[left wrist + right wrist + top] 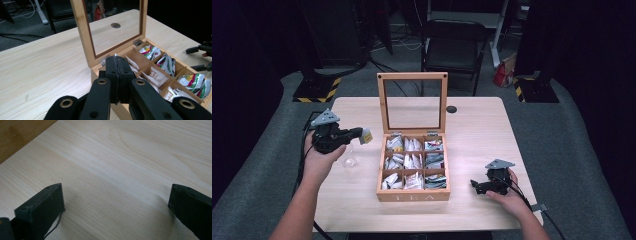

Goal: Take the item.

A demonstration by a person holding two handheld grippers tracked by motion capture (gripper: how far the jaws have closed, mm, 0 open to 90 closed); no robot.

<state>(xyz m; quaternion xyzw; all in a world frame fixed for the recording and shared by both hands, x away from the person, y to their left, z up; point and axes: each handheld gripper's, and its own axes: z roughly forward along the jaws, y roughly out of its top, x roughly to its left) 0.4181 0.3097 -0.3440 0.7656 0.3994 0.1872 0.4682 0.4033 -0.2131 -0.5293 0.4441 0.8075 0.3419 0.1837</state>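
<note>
A wooden tea box [412, 196] stands mid-table with its glass lid [412, 76] upright, and its compartments hold several tea bags [413, 161]. Left of the box, above the table, my left gripper [362, 135] is shut on a small pale tea bag [366, 136]. In the left gripper view its jaws [117, 60] press together on a thin sliver, pointing at the box [96, 72] and its lid [82, 32]. My right gripper [474, 186] rests open on the table right of the box. Nothing lies between its jaws [115, 195].
A small clear glass [348, 161] sits on the table under my left hand. A dark round spot [452, 109] marks the table behind the box. A folding chair [454, 47] and a red bag [502, 75] stand beyond the table's far edge.
</note>
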